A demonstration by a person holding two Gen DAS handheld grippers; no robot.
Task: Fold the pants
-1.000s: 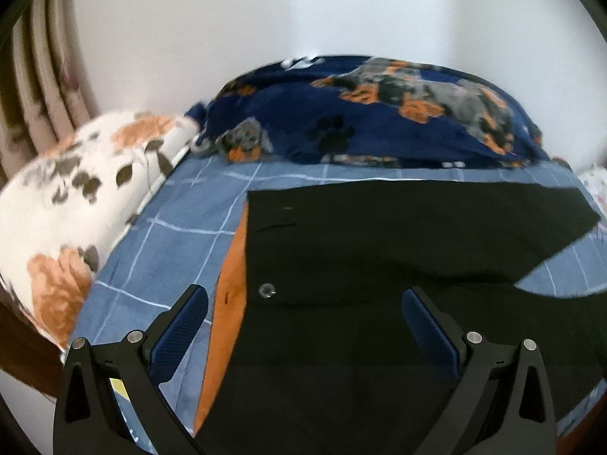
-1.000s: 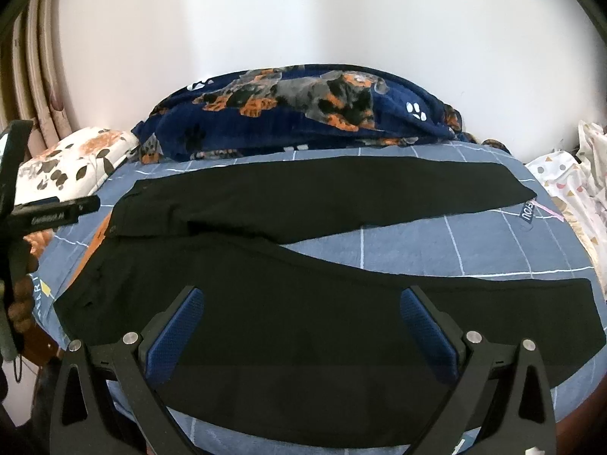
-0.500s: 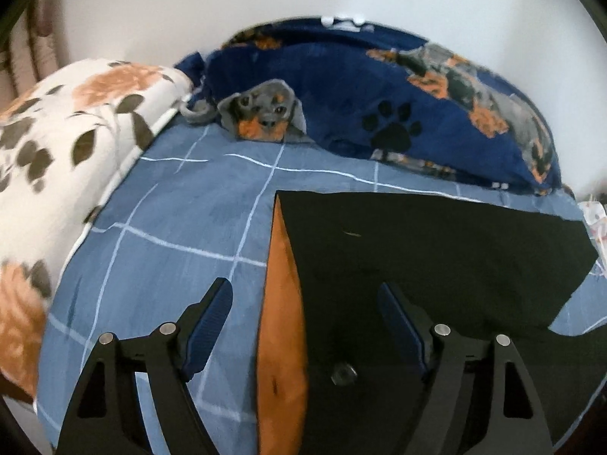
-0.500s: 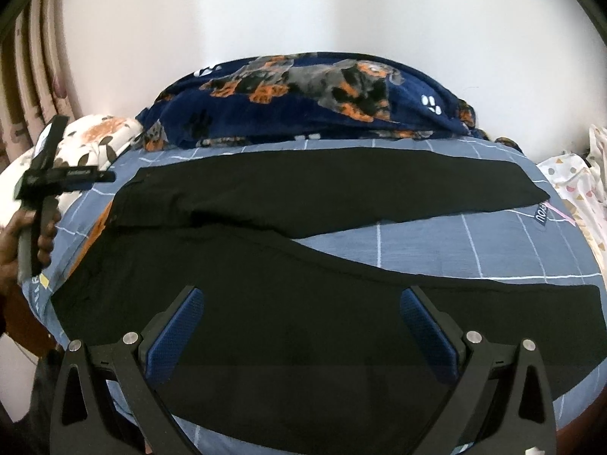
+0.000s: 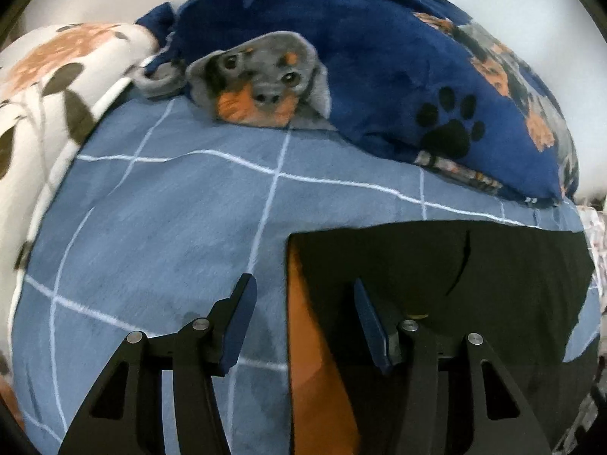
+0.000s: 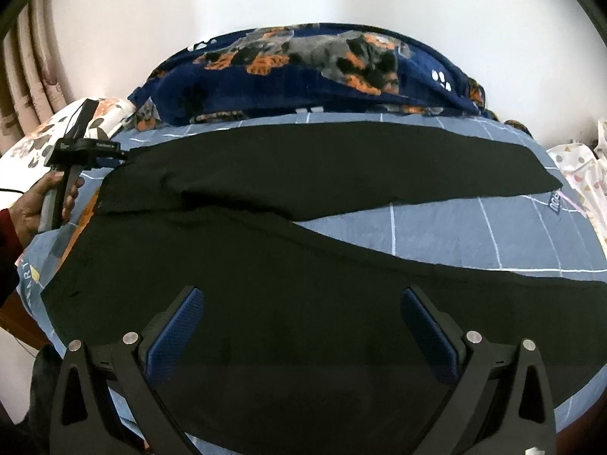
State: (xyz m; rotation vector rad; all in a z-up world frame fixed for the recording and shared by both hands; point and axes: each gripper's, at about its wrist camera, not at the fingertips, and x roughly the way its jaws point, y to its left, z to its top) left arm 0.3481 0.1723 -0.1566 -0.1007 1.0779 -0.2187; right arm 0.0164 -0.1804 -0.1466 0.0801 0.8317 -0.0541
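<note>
Closing in now, the left tongs straddle the waistband corner of the pants, and the jaws have just been narrowing, yet both pads still stand clear of the cloth: one blue pad over bare sheet at nine o'clock of the corner, the other over black fabric at three. That orange lining at the waist edge sits right in the gap between them, not pinched.

Over to the right wrist view: the pants lie spread flat across the bed, one leg stretched out toward the far side at twelve o'clock, the other running toward four o'clock, splitting in a V. The right tongs hang wide apart above the near leg, nothing between the pads.

At nine o'clock in that view, a hand grips the left tool's handle beside the waistband. The paw-print blanket is heaped along the wall at twelve, the floral pillow off at ten.
</note>
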